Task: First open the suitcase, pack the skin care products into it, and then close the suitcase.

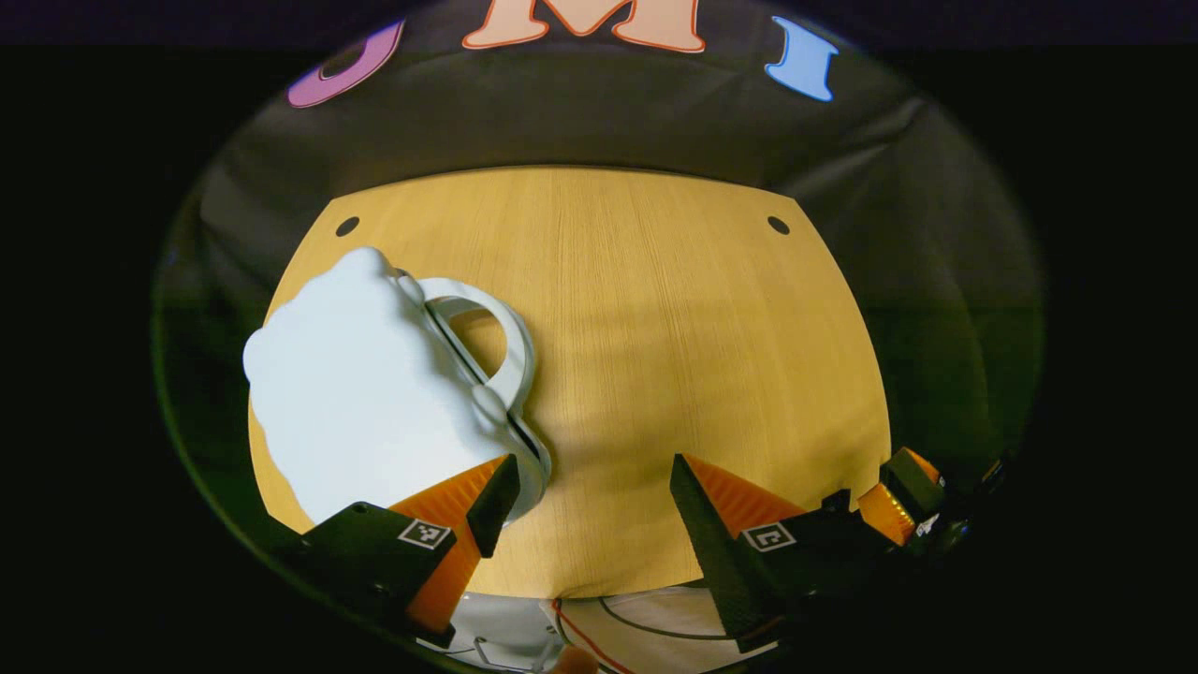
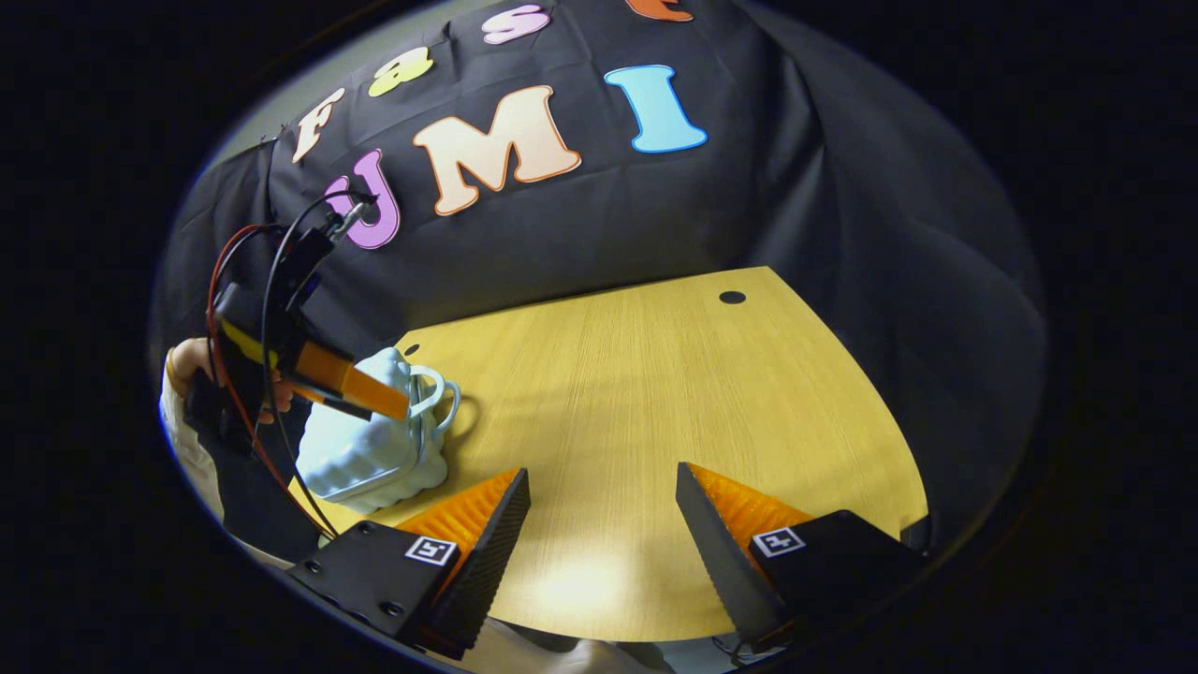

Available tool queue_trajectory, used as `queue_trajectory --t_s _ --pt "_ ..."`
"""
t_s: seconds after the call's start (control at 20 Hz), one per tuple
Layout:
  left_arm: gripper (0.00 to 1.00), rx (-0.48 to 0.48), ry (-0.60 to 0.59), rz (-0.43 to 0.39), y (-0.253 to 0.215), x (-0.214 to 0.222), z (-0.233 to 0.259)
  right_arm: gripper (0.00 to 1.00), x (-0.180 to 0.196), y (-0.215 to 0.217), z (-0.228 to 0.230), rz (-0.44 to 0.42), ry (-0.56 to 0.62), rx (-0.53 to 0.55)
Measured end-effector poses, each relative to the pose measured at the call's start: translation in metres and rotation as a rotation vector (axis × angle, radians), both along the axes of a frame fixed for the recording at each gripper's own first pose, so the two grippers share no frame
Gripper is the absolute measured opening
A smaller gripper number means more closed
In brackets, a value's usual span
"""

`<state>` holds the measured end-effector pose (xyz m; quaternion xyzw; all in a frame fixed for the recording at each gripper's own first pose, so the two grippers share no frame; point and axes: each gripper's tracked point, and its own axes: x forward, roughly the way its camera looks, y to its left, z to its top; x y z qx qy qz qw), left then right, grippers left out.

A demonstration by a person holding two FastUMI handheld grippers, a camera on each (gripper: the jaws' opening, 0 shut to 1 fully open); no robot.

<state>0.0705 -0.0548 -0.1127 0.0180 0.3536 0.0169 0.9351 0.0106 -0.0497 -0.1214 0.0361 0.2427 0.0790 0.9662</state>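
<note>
We see the small white suitcase lying shut on its side, handle outward, near the table's left edge.

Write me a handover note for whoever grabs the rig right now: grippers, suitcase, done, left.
Left gripper: open, holding nothing, above the table with the suitcase beside its left finger.
Right gripper: open, holding nothing, over bare table.
Suitcase: small, white, lying on its side at the table's left, handle toward the middle; looks closed.
Done: cannot tell whether anything is packed.
Left: confirm the contents; open, pack, close as needed.

Pale blue suitcase; yellow wood-grain table.
</note>
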Motion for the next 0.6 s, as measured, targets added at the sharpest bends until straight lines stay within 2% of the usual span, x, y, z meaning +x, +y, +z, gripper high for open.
queue_trajectory --t_s 0.05,0.2,0.25,0.3,0.45,0.6 --pt "0.96 0.003 -0.014 0.005 0.0 -0.01 0.0 0.98 -0.003 -0.003 0.0 0.001 -0.003 -0.001" --pt "0.96 0.012 -0.053 0.021 -0.005 -0.027 -0.005 0.98 -0.007 -0.006 0.002 0.005 -0.016 0.001" --pt "0.96 -0.002 -0.061 0.028 -0.008 -0.032 -0.006 0.94 -0.007 -0.006 0.001 0.007 -0.019 0.004" --pt "0.96 -0.023 -0.066 0.035 -0.015 -0.035 -0.008 0.98 -0.008 -0.006 0.001 0.009 -0.02 0.006" --pt "0.96 -0.073 -0.087 0.041 -0.027 -0.045 -0.003 0.98 -0.01 -0.005 0.001 0.015 -0.021 0.01" --pt "0.96 -0.045 -0.095 0.032 -0.028 -0.051 0.001 0.98 -0.009 -0.005 0.003 0.017 -0.027 0.013"
